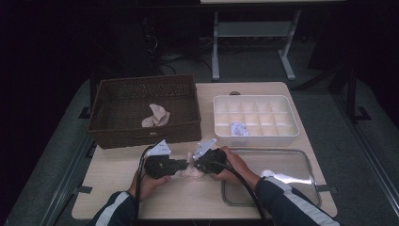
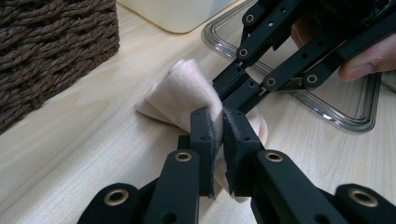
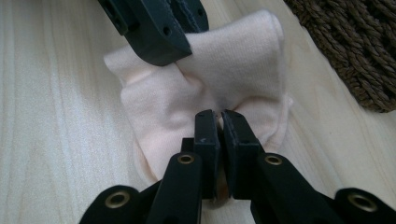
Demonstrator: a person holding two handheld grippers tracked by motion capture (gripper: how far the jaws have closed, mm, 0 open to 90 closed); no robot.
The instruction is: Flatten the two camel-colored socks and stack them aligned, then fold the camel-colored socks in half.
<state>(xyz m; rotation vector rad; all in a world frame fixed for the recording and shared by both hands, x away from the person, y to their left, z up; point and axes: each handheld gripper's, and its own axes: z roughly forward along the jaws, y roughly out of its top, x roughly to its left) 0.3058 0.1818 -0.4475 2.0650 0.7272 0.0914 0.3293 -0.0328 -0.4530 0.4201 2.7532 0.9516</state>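
Observation:
A pale pink sock (image 1: 190,171) lies bunched on the wooden table between both hands. My left gripper (image 1: 184,164) pinches one side of it; in the left gripper view the fabric (image 2: 182,93) is clamped between the black jaws (image 2: 218,122). From the other side my right gripper (image 1: 194,165) is shut on the sock (image 3: 233,60) too, with cloth squeezed between its jaws (image 3: 219,116). The two sets of jaws nearly meet over the sock. A second pink sock (image 1: 156,116) rests inside the wicker basket (image 1: 113,126).
The brown wicker basket stands at the back left. A white divided box (image 1: 292,123) at the back right holds a small patterned item (image 1: 238,129). A clear tray (image 1: 301,160) lies to the right of my hands, near the table's front edge.

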